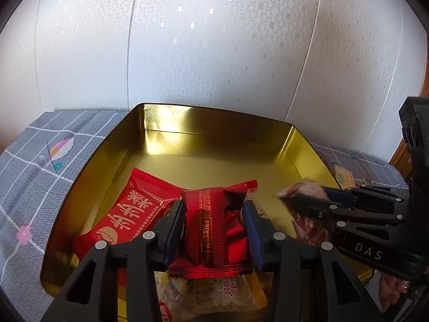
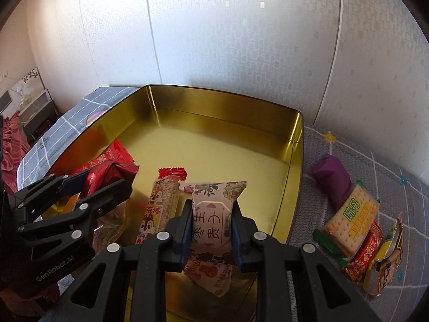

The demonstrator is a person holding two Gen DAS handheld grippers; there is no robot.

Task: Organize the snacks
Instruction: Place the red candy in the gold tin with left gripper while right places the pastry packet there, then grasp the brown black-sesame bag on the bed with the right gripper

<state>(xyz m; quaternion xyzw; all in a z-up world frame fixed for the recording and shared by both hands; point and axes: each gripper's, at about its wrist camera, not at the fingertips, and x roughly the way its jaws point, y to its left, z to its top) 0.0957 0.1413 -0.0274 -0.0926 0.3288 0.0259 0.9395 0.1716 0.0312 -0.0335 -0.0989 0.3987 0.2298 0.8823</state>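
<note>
A gold tin [image 1: 214, 126] stands open on the grey checked cloth; it also shows in the right wrist view [image 2: 295, 161]. My left gripper [image 1: 214, 228] is shut on a dark red snack packet [image 1: 214, 230] above the tin's near side. My right gripper [image 2: 211, 233] is shut on a pink floral packet [image 2: 211, 222] over the tin; it enters the left wrist view from the right [image 1: 308, 204]. A red bar [image 1: 128, 214], a seed packet [image 1: 209, 295] and a squirrel-print bar [image 2: 158, 209] lie in the tin.
On the cloth right of the tin lie a purple packet [image 2: 332, 177], a cracker pack [image 2: 351, 217], a small red packet [image 2: 364, 255] and a yellow packet [image 2: 386, 265]. A white patterned wall stands close behind the tin. Furniture shows at the far left [image 2: 29, 107].
</note>
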